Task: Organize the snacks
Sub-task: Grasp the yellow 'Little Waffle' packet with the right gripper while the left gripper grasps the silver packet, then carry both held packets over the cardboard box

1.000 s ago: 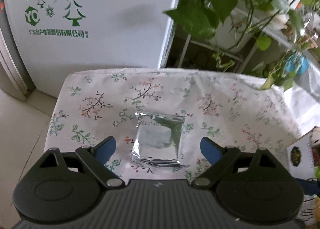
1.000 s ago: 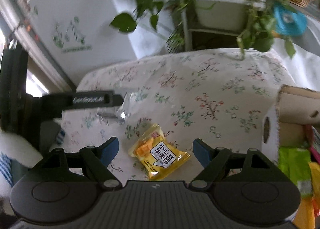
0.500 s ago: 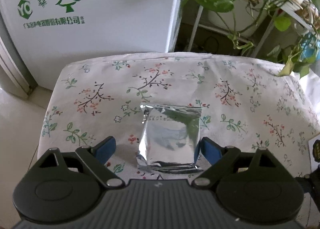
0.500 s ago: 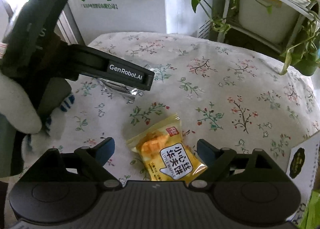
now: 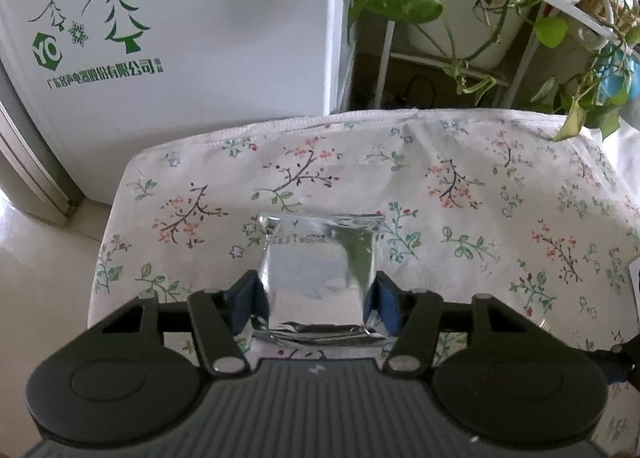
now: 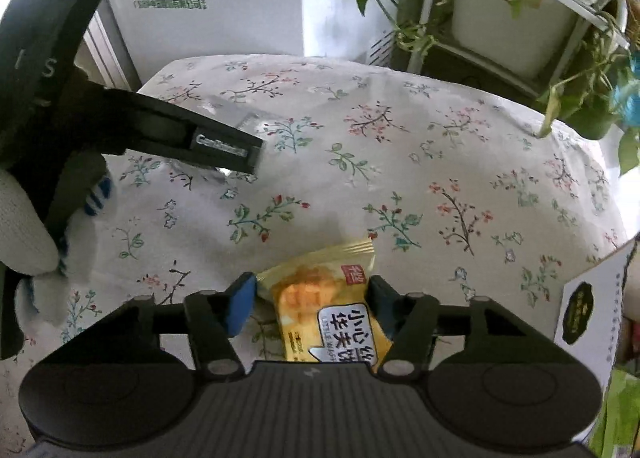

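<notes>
A silver foil snack packet (image 5: pixel 320 266) lies on the floral tablecloth (image 5: pixel 460 186). My left gripper (image 5: pixel 318 300) has closed on it, with both blue pads pressed against the packet's sides. In the right wrist view the left gripper (image 6: pixel 224 146) covers the silver packet (image 6: pixel 248 124) at the table's left. A yellow snack packet (image 6: pixel 328 298) with Chinese lettering lies near the front. My right gripper (image 6: pixel 310 304) has closed around it, its blue pads touching or nearly touching the packet's edges.
A white cardboard box (image 6: pixel 592 310) holding green and orange packets stands at the right table edge. A white appliance (image 5: pixel 160 38) with green tree print stands behind the table. A plant rack (image 5: pixel 480 18) with trailing leaves hangs over the far right corner.
Both grippers moved forward and down over their packets, and their jaws narrowed from wide open to closing on the silver and the yellow packet.
</notes>
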`<state>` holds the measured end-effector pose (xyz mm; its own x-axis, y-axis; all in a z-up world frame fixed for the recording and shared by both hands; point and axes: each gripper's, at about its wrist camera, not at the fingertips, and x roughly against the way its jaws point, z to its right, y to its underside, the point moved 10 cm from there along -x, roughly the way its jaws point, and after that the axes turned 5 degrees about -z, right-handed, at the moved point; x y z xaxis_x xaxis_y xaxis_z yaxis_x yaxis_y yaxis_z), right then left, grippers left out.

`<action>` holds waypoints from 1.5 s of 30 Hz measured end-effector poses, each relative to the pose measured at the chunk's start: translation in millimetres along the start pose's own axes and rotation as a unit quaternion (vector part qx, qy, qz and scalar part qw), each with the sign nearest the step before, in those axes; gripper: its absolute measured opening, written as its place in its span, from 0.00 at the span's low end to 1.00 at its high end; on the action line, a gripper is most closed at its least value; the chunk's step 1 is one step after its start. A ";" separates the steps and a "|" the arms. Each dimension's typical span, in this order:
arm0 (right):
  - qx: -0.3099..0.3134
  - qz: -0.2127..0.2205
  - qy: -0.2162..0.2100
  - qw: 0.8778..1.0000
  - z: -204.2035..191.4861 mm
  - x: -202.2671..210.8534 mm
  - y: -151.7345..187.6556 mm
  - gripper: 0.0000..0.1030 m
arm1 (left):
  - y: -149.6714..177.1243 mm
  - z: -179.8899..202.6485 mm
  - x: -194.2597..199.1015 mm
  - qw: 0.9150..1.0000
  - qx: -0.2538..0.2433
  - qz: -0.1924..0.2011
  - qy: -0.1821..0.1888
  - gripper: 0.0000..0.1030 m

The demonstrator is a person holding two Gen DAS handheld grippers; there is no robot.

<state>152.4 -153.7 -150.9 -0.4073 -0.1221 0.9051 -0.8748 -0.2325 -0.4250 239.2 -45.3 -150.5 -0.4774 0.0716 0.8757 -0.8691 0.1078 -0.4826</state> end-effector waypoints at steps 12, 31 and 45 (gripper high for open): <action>-0.049 0.006 0.018 0.999 14.6 20.3 -1.7 0.62 | 4.2 0.2 15.4 1.000 -0.001 0.008 -0.002 0.58; -0.166 0.082 0.051 0.981 59.5 76.9 -14.8 0.62 | 8.6 28.5 79.2 0.997 -0.045 0.067 -0.002 0.58; -0.201 0.137 0.043 0.969 73.2 129.0 -9.5 0.62 | 22.5 60.9 116.4 0.994 -0.061 0.083 0.025 0.58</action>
<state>127.4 -237.9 -31.0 -0.6446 -0.0406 0.7635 -0.7546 0.1944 -0.6267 156.3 -94.9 -58.8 -0.6041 0.1466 0.7833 -0.7547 0.2104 -0.6215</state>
